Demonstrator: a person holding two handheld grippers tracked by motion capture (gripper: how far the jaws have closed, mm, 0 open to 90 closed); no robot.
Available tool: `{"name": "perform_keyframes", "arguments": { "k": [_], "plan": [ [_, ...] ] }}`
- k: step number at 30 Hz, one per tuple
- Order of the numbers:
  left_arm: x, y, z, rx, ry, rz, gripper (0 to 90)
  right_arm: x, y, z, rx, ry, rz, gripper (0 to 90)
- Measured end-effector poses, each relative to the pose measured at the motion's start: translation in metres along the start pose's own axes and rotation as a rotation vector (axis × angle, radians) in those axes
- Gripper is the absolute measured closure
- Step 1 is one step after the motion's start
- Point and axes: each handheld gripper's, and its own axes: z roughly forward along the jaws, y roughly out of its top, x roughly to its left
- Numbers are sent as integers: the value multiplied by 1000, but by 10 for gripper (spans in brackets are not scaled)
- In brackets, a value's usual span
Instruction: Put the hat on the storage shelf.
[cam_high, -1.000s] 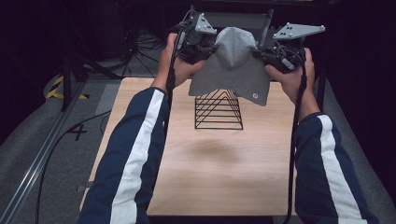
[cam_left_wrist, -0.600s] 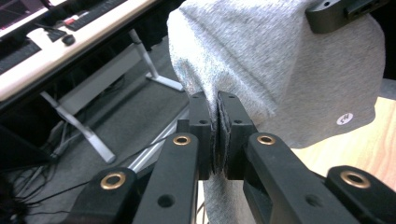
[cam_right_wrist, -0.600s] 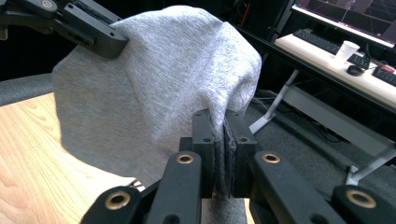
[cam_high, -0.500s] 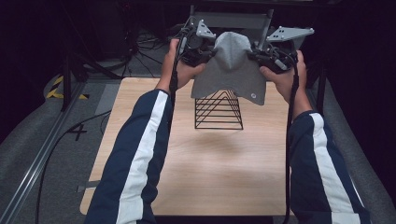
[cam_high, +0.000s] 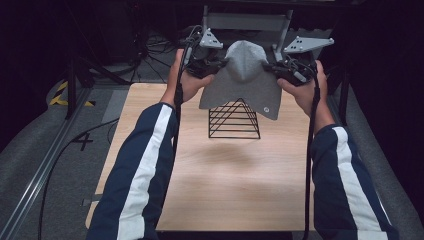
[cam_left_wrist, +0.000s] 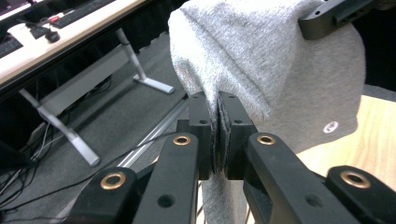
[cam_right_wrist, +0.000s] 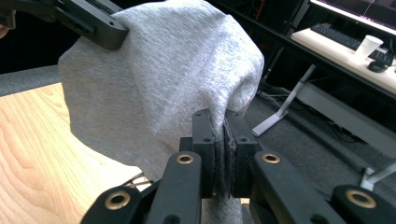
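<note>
A grey cloth (cam_high: 244, 75) with a small white round logo hangs in the air above the far end of the table. My left gripper (cam_high: 220, 64) is shut on its left edge, and my right gripper (cam_high: 268, 66) is shut on its right edge. In the left gripper view the grey cloth (cam_left_wrist: 261, 60) is pinched between the jaws of the left gripper (cam_left_wrist: 218, 100). The right gripper (cam_right_wrist: 223, 116) likewise pinches the grey cloth (cam_right_wrist: 159, 79) in its own view. A black wire rack (cam_high: 234, 120), pyramid-shaped, stands on the table just below the cloth.
The wooden table (cam_high: 220, 185) stretches toward me from the rack. Behind its far edge stands a grey metal frame (cam_high: 245, 22). Cables (cam_high: 65, 150) and a rail lie on the grey floor at the left. A desk with a keyboard and a white cup (cam_right_wrist: 366, 46) stands beyond.
Both grippers have lifted the grey cloth a little higher and farther from me. It still hangs over the wire rack.
</note>
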Motion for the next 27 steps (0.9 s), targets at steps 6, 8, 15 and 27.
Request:
{"name": "perform_keyframes", "arguments": {
  "k": [6,8,15,27],
  "plan": [
    [-4,-3,-8,-25,-11,-7,854,4,-1,-8,-18,8,-4,847],
    [-7,-1,-11,-28,-11,3,854,8,2,-13,-27,10,-15,847],
    [-13,0,-15,-37,-40,23,854,10,3,-18,-25,12,-34,847],
    [-13,-21,0,23,-30,27,854,16,-17,-10,2,33,-41,847]
  ]
}}
